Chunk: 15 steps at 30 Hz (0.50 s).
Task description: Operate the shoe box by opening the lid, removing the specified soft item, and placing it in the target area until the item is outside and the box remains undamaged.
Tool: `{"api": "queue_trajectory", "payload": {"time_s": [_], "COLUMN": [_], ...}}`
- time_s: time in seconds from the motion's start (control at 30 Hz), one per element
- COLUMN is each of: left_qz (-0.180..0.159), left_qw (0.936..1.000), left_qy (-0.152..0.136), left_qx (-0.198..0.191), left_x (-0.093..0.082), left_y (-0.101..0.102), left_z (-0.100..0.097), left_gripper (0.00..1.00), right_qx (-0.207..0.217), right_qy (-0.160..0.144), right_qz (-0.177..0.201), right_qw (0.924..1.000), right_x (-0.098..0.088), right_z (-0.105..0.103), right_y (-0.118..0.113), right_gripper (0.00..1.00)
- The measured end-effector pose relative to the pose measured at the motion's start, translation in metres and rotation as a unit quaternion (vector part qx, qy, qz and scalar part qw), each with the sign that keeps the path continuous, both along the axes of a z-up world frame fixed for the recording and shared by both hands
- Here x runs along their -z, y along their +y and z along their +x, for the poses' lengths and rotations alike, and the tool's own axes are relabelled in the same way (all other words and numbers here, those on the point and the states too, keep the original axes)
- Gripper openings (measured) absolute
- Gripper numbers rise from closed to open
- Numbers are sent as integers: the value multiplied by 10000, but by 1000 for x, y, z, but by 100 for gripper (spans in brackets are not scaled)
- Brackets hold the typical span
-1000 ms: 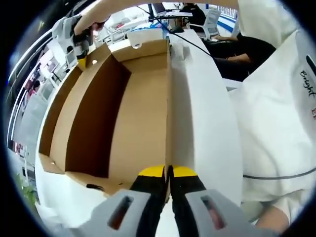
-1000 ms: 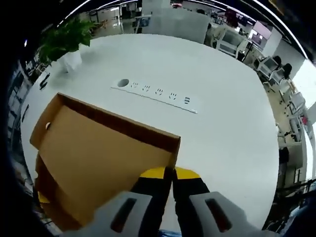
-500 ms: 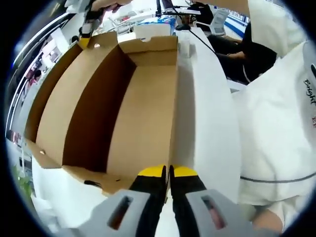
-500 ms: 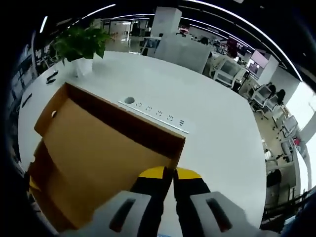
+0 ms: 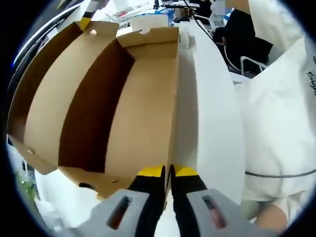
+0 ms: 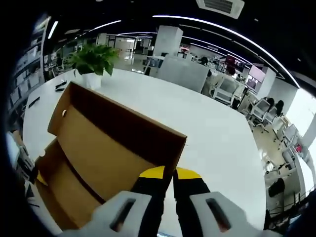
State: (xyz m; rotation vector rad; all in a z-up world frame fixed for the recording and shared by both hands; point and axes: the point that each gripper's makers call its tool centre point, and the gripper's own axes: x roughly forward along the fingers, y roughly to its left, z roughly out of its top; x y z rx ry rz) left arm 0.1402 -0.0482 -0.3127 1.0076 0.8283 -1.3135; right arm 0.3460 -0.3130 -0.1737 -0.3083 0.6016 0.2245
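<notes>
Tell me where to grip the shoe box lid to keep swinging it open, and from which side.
Grip the lid at its free front edge near a corner, coming from the open side opposite the hinge. It is a thin cardboard flap, so the jaws can close across the edge. Both tools look set that way: the right tool on the lid corner, the left tool shut on the shoe box wall.

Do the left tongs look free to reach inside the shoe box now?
Probably not yet: the left tongs are shut on the shoe box wall. The lid, held up by the right tongs, leaves the inside open.
</notes>
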Motion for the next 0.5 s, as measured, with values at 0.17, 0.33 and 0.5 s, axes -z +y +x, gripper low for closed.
{"api": "queue_trajectory", "payload": {"time_s": [0.17, 0.33, 0.5], "left_qz": [-32, -343, -327], "left_qw": [10000, 9991, 9985], "left_qy": [-64, -173, -387], "left_qx": [56, 161, 202], "left_x": [-1, -12, -25], "left_y": [-2, -6, -4], "left_z": [1, -1, -3], "left_gripper": [5, 6, 6], "right_qx": [-109, -139, -83], "right_qy": [-310, -557, -616], "right_qz": [-246, -168, -167], "right_qw": [9992, 9982, 9979], "right_x": [-9, -17, -17], "right_z": [0, 0, 1], "right_y": [4, 2, -4], "right_gripper": [3, 3, 3]}}
